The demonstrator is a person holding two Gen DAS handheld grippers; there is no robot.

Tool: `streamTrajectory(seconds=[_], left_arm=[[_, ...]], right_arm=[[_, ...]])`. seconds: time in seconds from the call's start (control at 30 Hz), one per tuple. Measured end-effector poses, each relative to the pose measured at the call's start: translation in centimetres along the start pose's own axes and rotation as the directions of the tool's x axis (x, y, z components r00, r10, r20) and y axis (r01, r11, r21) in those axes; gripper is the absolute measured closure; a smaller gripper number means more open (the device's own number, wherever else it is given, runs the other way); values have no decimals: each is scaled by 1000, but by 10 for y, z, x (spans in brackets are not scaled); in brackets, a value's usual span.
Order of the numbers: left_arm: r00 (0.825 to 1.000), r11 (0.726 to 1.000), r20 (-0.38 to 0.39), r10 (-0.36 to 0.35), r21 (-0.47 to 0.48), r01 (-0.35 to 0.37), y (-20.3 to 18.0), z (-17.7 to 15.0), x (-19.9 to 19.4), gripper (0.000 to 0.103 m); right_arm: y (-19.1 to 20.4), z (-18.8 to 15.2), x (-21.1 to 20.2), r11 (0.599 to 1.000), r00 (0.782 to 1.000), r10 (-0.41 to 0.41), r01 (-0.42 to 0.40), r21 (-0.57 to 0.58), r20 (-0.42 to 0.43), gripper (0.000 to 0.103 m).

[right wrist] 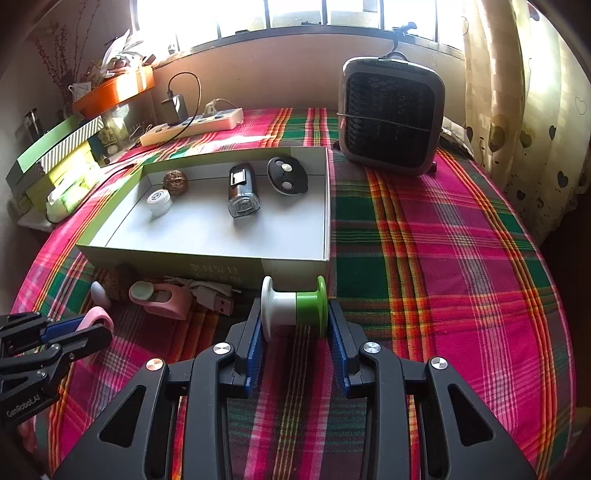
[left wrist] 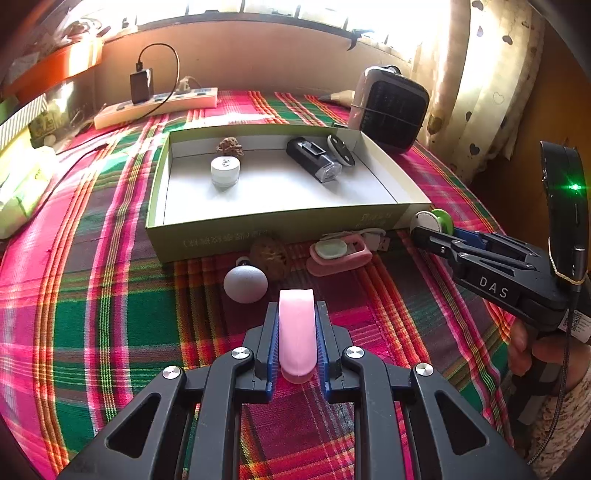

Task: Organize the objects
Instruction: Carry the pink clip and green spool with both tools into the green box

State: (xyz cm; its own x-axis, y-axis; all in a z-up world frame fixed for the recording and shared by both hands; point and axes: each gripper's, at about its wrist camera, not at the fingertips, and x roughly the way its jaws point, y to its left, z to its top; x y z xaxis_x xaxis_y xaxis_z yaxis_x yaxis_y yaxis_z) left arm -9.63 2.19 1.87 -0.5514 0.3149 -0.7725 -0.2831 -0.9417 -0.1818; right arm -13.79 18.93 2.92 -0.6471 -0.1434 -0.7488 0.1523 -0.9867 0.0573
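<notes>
Clamping a pink piece (left wrist: 296,332), the left gripper's (left wrist: 297,314) jaws sit nearly together; the right gripper (right wrist: 294,317) pinches a white-and-green spool (right wrist: 294,308). Beyond, on the plaid-covered surface (right wrist: 443,258), an open box (right wrist: 207,254) holds 4 items below a window (right wrist: 295,14).

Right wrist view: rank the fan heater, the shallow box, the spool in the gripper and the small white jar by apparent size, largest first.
1. shallow box
2. fan heater
3. spool, though it sits nearest the camera, which enlarges it
4. small white jar
</notes>
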Motion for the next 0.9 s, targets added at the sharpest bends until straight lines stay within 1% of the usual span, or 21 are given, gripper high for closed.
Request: streamTrajectory(seconds=[0.27, 0.53, 0.7, 0.9], left_arm=[[999, 1000, 40, 7, 12, -8, 1, 15, -15, 87], [998, 1000, 61, 14, 15, -15, 8, 33, -17, 87], [997, 999, 78, 30, 10, -31, 15, 48, -16, 87], [997, 999, 64, 41, -6, -40, 27, 64, -3, 87]], right_arm=[[3, 12, -14, 1000, 999, 22, -22, -11, 40, 70], [7, 29, -15, 999, 998, 22, -21, -33, 57, 70], [8, 42, -8, 999, 998, 29, -27, -39, 53, 70], [10, 58, 11, 998, 999, 40, -39, -58, 26, 70]])
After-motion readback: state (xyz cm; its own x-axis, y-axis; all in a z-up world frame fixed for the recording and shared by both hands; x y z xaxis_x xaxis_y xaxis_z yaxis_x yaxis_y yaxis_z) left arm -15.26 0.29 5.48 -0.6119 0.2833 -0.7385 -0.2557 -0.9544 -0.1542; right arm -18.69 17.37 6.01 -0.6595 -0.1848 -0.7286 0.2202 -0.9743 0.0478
